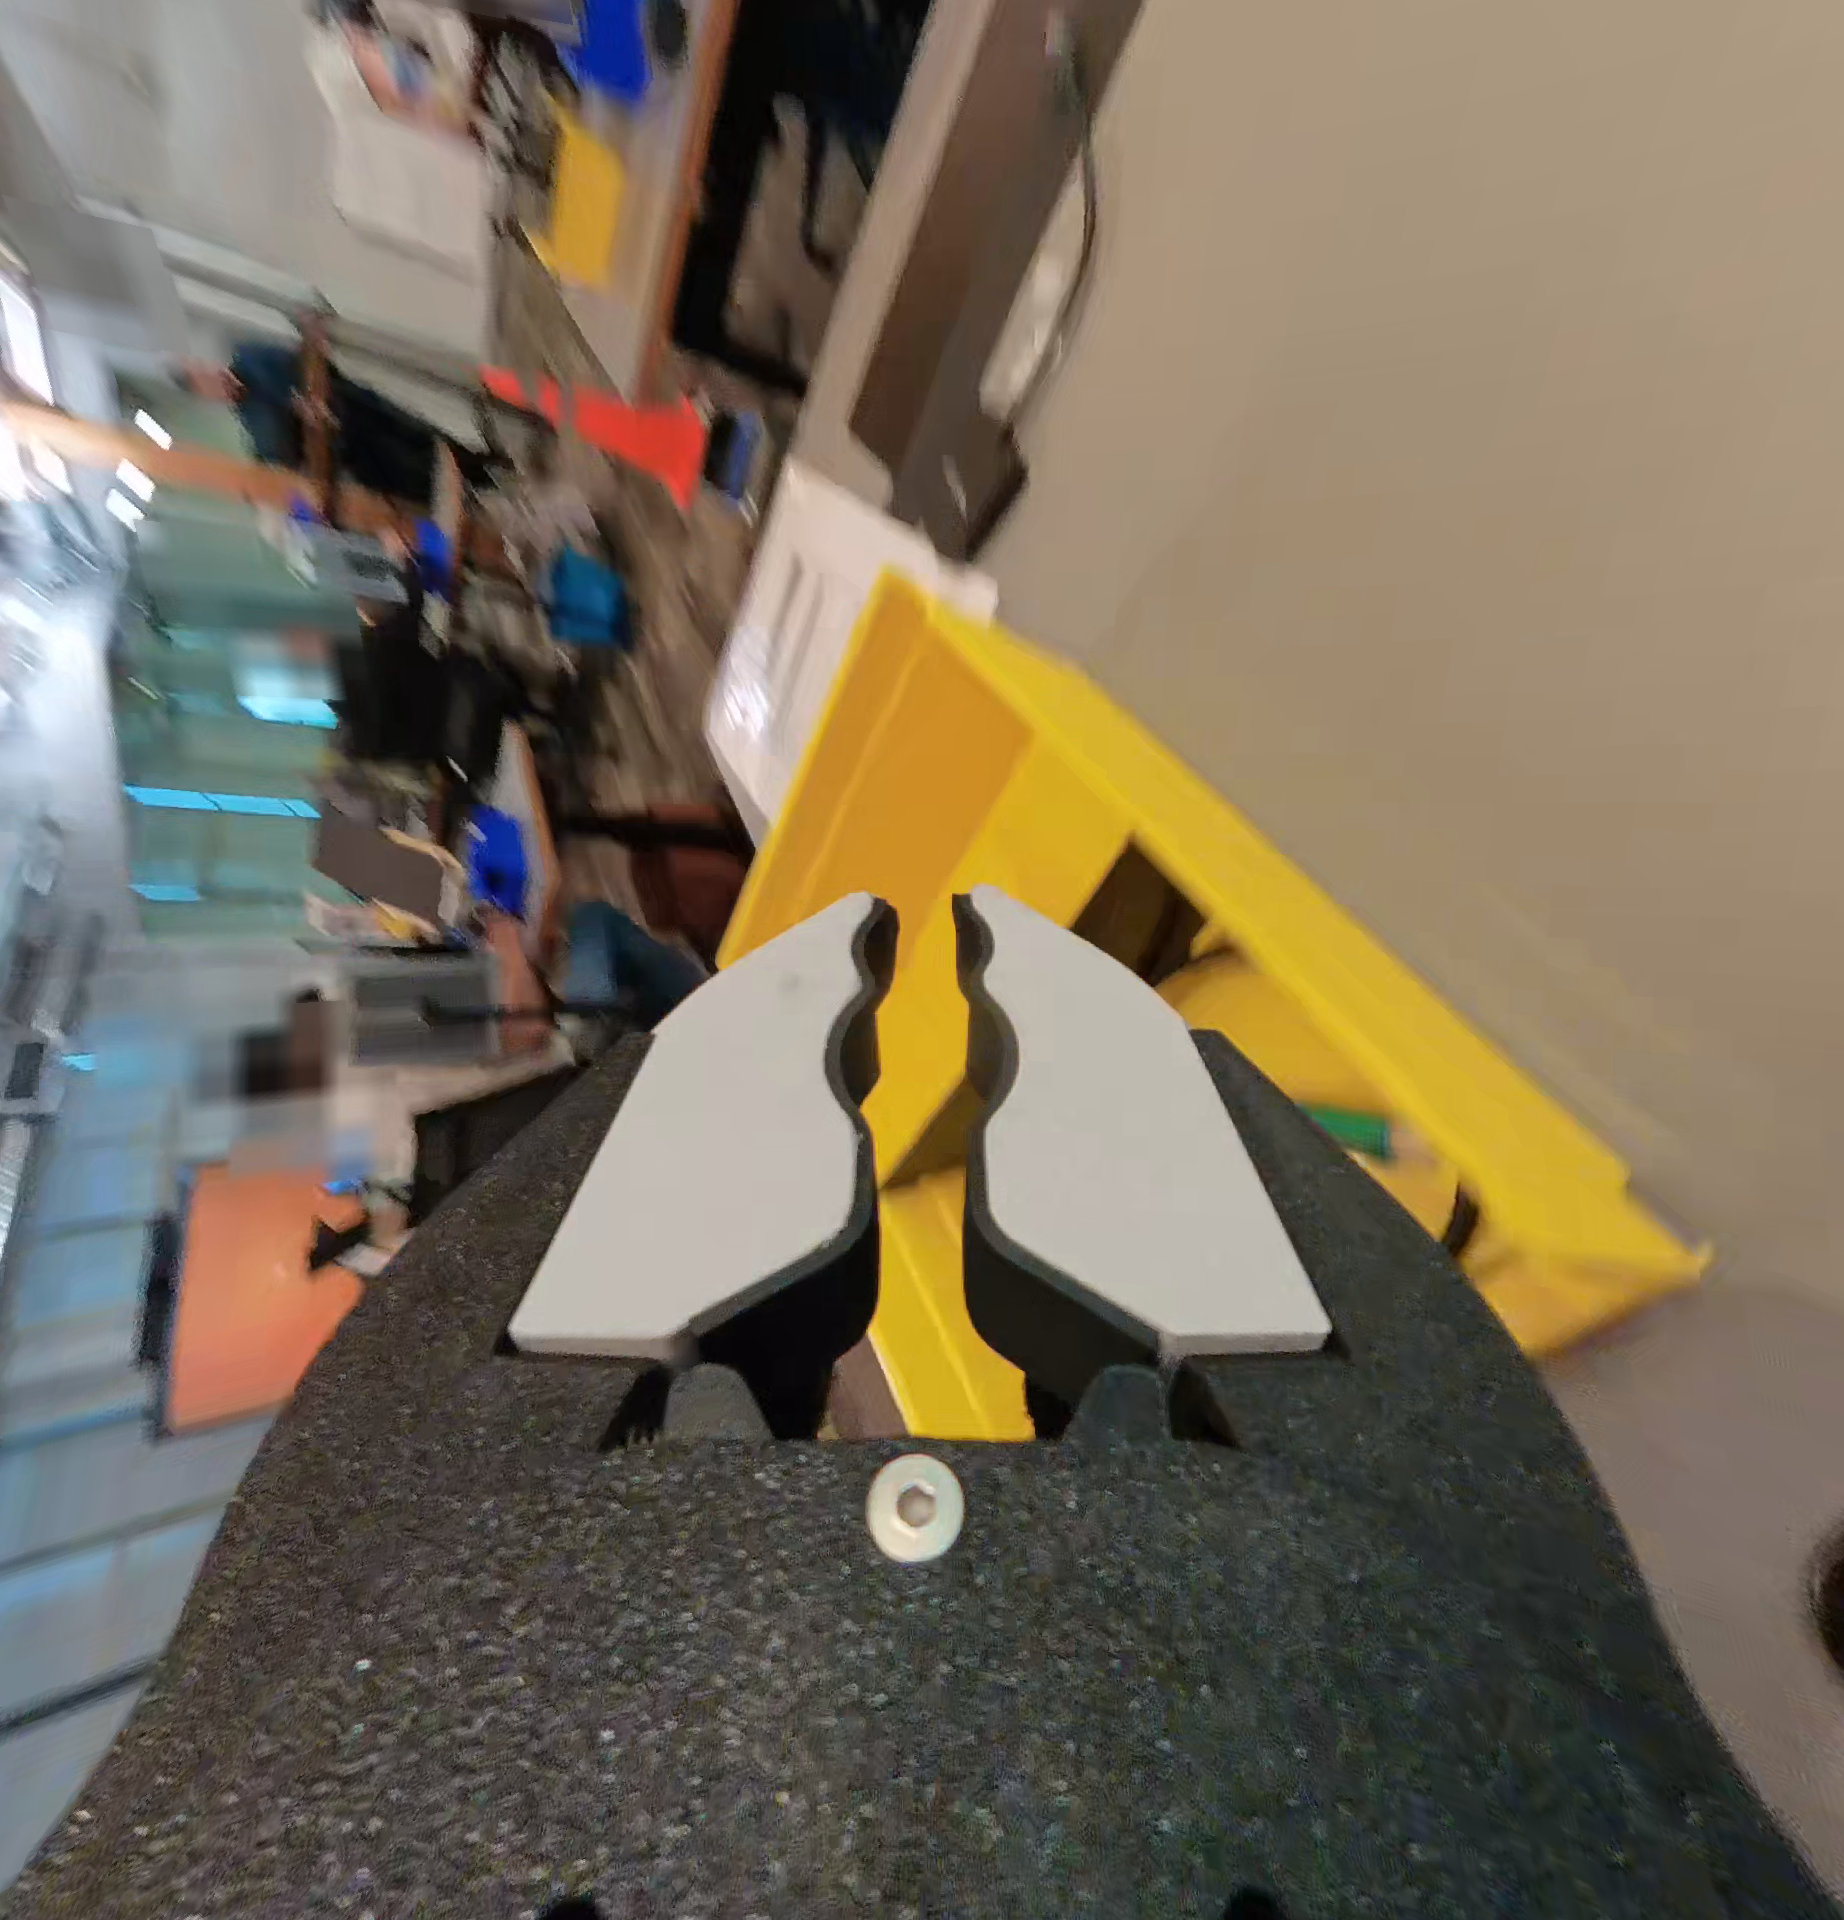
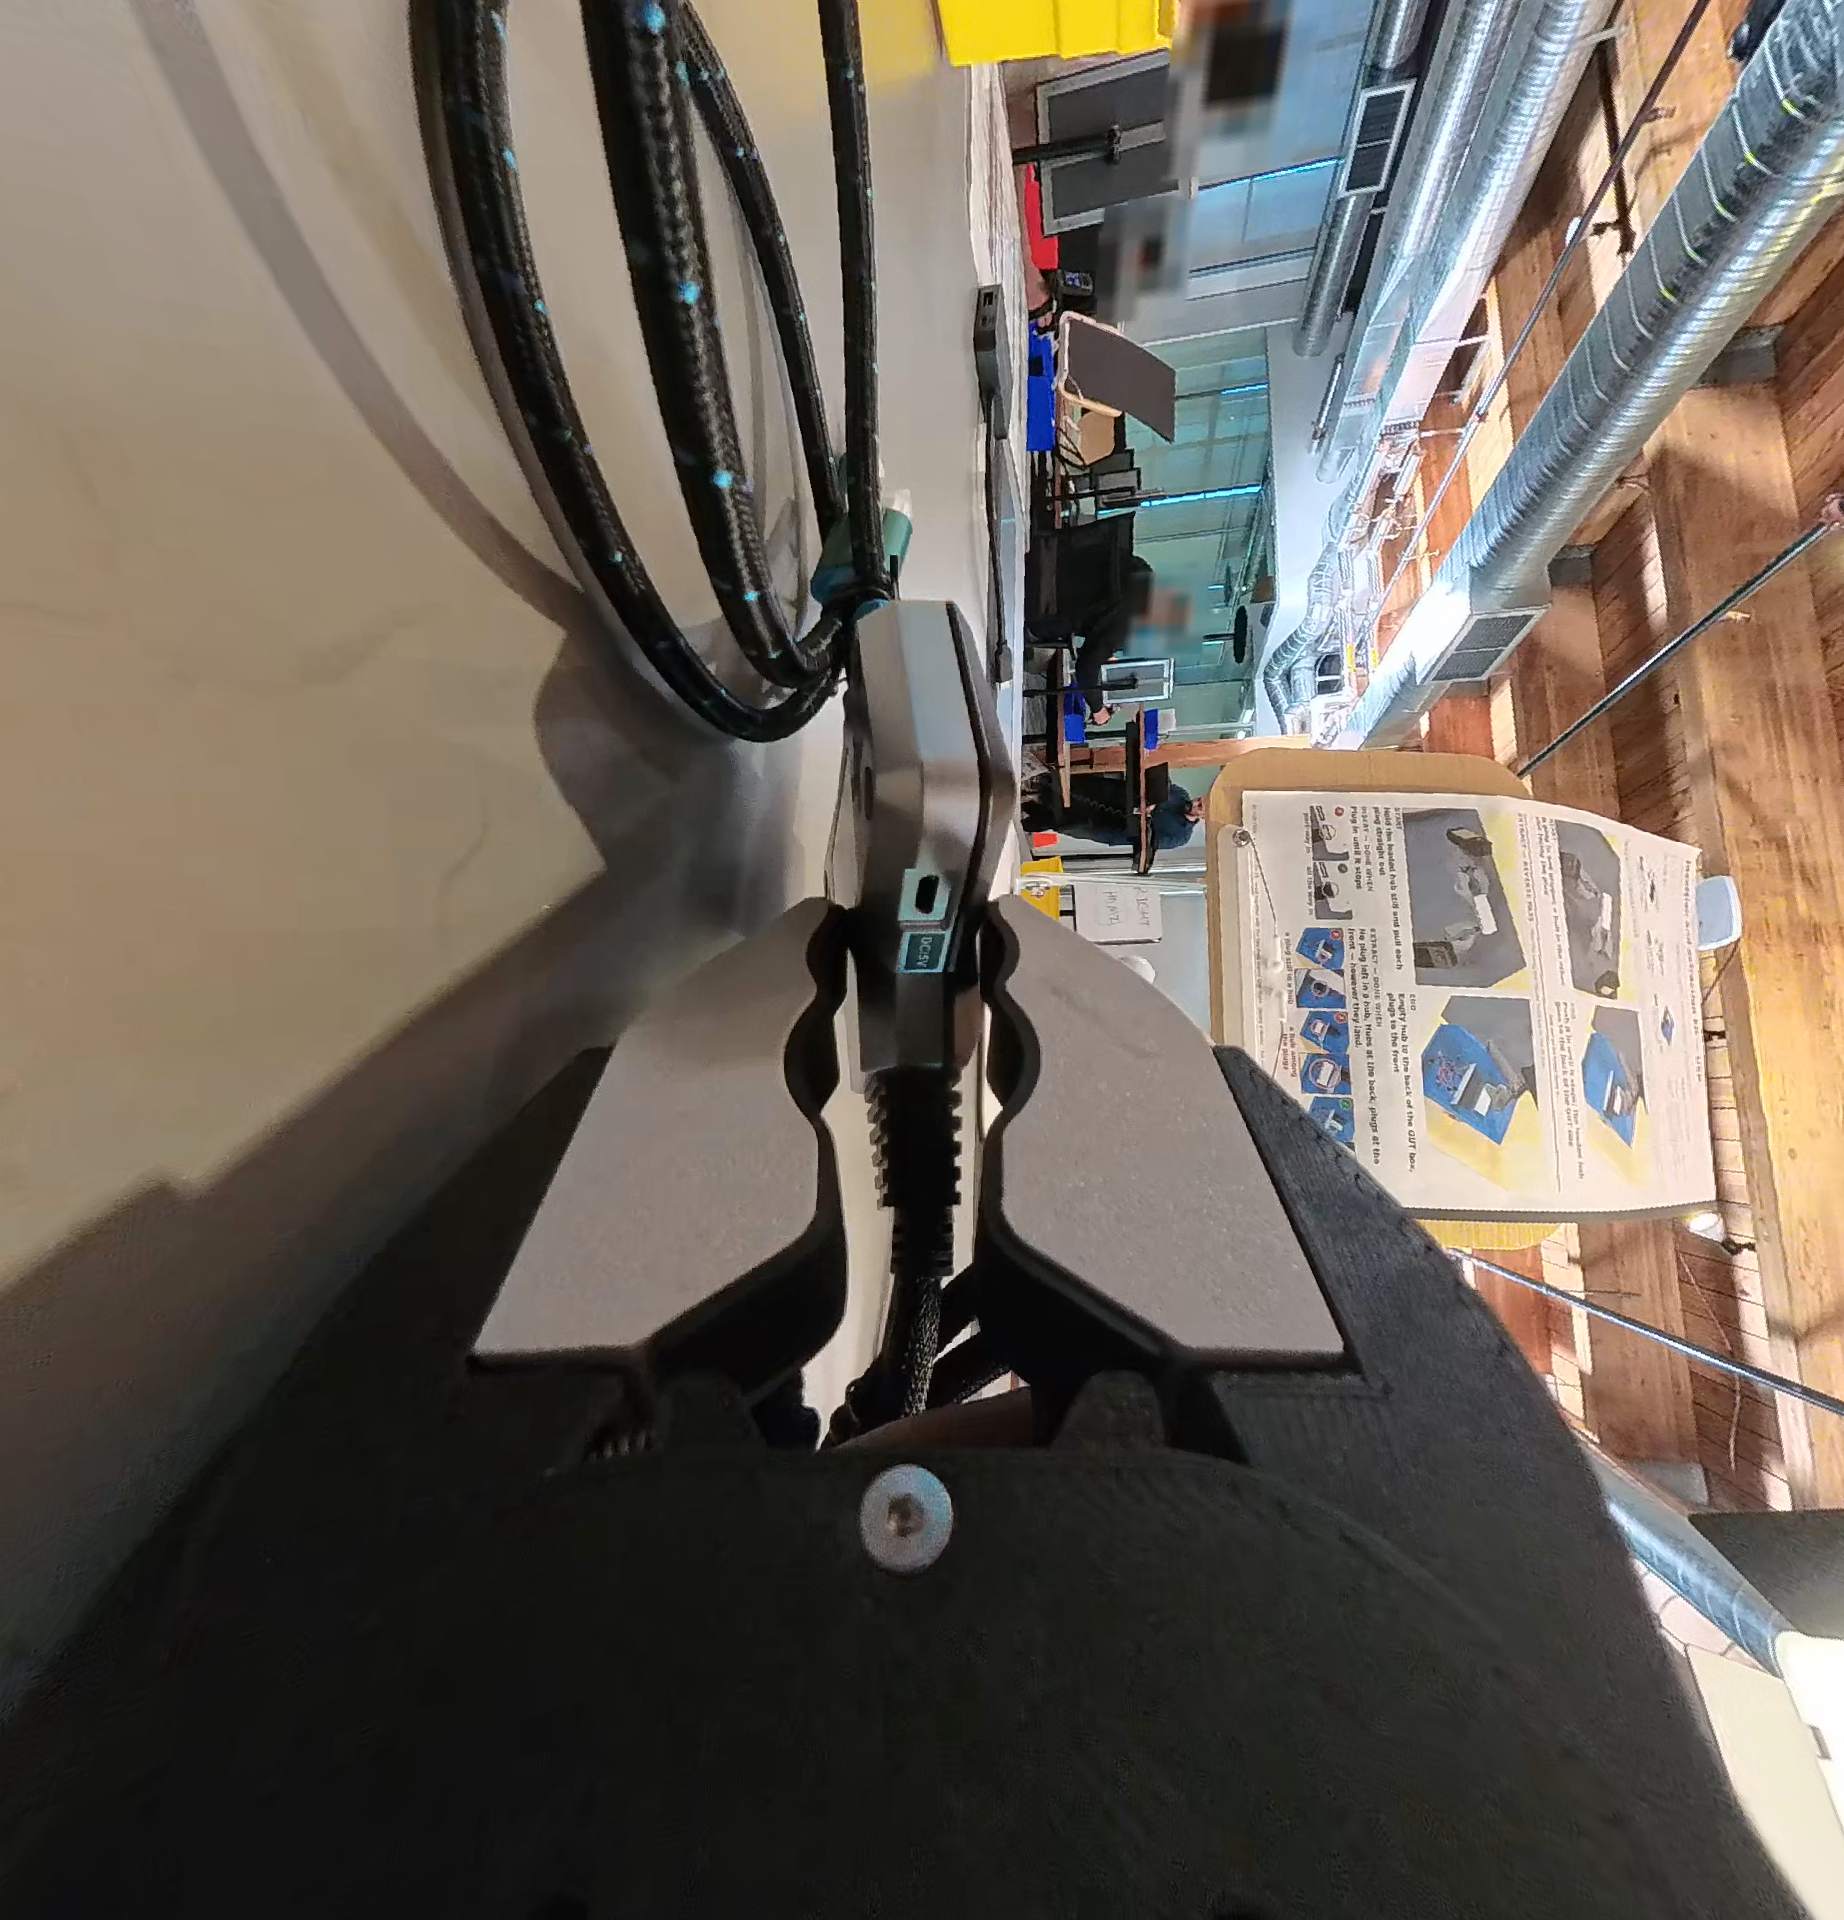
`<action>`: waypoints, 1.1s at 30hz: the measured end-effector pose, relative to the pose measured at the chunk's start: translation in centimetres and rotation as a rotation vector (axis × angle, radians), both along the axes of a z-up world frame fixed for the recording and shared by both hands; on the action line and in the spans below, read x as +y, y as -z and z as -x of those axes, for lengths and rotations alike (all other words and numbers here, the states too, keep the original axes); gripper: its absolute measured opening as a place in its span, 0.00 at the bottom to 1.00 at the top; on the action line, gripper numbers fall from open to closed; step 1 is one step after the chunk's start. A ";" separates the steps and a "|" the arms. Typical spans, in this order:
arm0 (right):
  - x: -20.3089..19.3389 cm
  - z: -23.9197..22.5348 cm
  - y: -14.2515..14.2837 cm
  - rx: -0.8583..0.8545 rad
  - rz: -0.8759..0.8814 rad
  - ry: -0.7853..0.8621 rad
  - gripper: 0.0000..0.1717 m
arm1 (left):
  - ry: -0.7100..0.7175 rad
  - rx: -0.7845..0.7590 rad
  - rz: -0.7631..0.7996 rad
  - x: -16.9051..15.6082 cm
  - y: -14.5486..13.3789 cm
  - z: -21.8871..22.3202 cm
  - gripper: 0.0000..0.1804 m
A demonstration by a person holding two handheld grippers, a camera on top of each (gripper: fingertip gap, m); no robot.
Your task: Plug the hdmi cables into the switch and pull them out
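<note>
My right gripper (image 2: 913,935) is shut on a flat grey hub (image 2: 913,748), and both pads press on its sides near the end with a small port. The hub's ribbed black cable runs back between my fingers. Loops of black braided cable (image 2: 627,364) with blue flecks lie on the pale table (image 2: 222,520) just beyond the hub. My left gripper (image 1: 925,914) shows only in the left wrist view. Its fingers stand a narrow way apart with nothing between them. It is in the air in front of a yellow plastic bin (image 1: 1313,935) on the table (image 1: 1520,416). That view is blurred.
A white box (image 1: 793,644) and a dark grey device (image 1: 928,343) stand beyond the yellow bin. A printed sheet on a board (image 2: 1469,1008) stands to the right of my right gripper. A workshop with desks, shelves and people lies behind. Spacing between my two grippers at the tips: around 45 centimeters.
</note>
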State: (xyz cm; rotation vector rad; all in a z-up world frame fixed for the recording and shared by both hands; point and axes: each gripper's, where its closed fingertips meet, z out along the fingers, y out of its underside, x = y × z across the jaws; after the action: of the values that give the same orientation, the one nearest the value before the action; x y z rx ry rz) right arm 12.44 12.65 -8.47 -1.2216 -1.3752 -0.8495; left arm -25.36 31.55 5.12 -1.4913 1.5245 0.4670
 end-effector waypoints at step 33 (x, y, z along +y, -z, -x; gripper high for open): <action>-0.4 0.2 0.1 -0.023 -0.015 -0.017 0.14 | -0.798 0.137 0.575 5.2 16.2 15.6 0.14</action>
State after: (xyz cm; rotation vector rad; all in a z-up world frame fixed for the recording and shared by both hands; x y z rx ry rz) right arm 12.22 12.29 -8.61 -1.1908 -1.3938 -0.8628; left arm -40.99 36.74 -11.09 -2.5784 1.1529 0.6191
